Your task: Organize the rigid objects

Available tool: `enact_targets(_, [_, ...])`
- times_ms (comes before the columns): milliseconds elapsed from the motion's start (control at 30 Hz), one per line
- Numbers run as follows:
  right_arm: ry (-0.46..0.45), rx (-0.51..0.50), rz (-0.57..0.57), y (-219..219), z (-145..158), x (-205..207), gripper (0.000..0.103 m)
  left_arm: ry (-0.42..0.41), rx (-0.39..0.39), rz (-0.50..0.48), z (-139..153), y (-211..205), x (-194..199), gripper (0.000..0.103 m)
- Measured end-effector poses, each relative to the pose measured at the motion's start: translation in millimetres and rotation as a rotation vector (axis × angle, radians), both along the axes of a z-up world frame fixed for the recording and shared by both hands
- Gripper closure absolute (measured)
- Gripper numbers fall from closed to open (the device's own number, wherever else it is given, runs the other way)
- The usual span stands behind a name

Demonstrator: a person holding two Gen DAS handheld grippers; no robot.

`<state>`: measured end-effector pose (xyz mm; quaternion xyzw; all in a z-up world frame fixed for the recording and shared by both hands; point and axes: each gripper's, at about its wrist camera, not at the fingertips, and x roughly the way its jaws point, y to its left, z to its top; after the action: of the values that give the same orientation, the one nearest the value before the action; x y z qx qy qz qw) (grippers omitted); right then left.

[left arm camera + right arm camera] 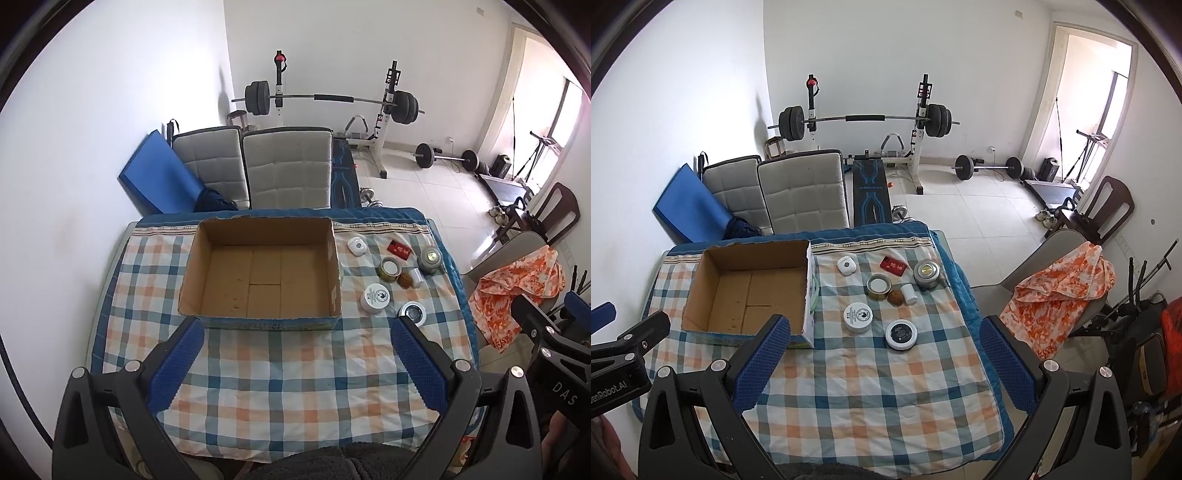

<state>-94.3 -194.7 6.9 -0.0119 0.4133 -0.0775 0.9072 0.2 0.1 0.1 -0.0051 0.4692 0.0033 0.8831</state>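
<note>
Both our claws hang spread and empty; our right claw (881,360) is nearer the black-lidded jar (901,334), just ahead toward the tabletop's (849,398) right edge

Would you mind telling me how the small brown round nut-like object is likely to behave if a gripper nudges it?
The small brown round nut-like object looks nearly spherical, so it would probably roll. It sits close beside the small white bottle, which it might knock. It likely feels light and hard.
</note>
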Motion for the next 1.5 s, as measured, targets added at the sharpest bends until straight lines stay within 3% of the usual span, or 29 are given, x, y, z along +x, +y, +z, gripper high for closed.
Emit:
enact_targets(933, [-0.010,-0.014,0.009,4.7,2.3,8.8,0.000,0.004,-0.017,0.010,-1.5,1.4,4.9,0.000])
enact_targets(1267, [-0.002,-0.018,0.008,6.3,-0.2,8.1,0.000,0.036,-0.063,0.012,-6.1,5.7,7.7,0.000])
enact_targets(1333, [0.002,-0.015,0.007,5.4,-1.0,8.6,0.000,0.071,-0.113,0.010,-7.1,5.3,5.8,0.000])
enact_targets(1500, [0.029,0.010,-0.004,-4.4,-7.2,15.8,0.000,0.074,-0.105,-0.004,-13.4,-2.8,12.7,0.000])
